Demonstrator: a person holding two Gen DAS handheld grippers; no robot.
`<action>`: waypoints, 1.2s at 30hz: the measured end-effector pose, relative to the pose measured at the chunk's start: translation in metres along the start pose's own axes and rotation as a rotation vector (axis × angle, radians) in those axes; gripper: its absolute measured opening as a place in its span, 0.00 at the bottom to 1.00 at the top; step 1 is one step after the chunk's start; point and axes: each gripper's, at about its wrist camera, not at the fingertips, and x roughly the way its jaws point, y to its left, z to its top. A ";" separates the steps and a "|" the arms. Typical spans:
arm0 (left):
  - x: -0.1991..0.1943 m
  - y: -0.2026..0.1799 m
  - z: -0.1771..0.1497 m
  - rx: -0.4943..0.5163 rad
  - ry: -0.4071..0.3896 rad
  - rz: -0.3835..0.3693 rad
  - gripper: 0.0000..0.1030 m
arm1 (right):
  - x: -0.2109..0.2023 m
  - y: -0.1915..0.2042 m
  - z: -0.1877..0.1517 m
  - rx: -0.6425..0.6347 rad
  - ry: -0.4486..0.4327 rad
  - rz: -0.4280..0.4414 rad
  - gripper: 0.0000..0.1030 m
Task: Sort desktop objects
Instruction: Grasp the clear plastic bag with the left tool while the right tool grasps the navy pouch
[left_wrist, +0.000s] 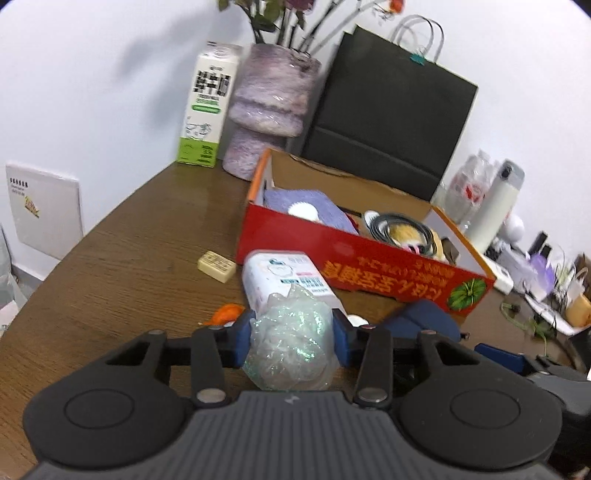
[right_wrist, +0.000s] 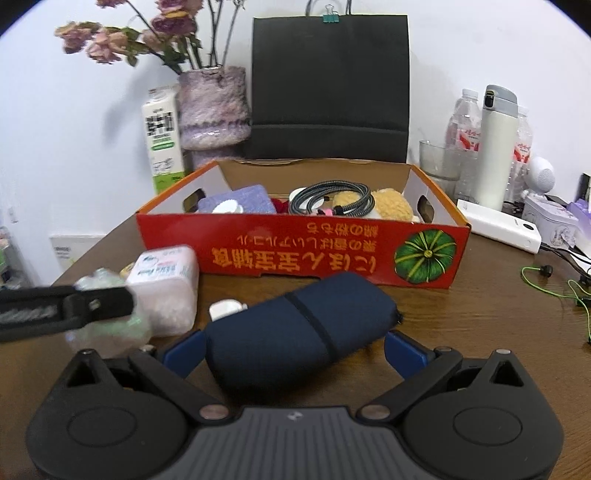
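The crumpled plastic wrap (left_wrist: 291, 347) sits pinched in your left hand-held gripper (left_wrist: 293, 338), low over the brown wood counter (left_wrist: 129, 258); your right hand-held gripper (right_wrist: 293, 349) brackets the navy pouch (right_wrist: 299, 328), contact unclear. Beyond stand the red cardboard box (right_wrist: 295, 254), black paper bag (right_wrist: 328, 85), vase (left_wrist: 269, 107) and white wall (left_wrist: 92, 74).

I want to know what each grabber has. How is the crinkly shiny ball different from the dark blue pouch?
The crinkly shiny ball is see-through, glittery plastic; the dark blue pouch is plain, soft-looking fabric. The ball is small and lumpy; the pouch is bigger and long. The left gripper pinches the ball; the right gripper has its jaws wide around the pouch. Both sit in front of the red box.
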 end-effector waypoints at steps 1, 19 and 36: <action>-0.001 0.002 0.001 -0.009 -0.004 0.000 0.43 | 0.004 0.003 0.004 0.012 0.000 -0.013 1.00; 0.002 0.011 0.000 -0.035 0.008 0.012 0.45 | 0.013 -0.040 -0.006 0.074 0.154 0.040 0.98; 0.005 0.001 -0.005 0.014 0.010 0.002 0.45 | 0.035 -0.022 -0.002 -0.005 0.102 -0.041 0.75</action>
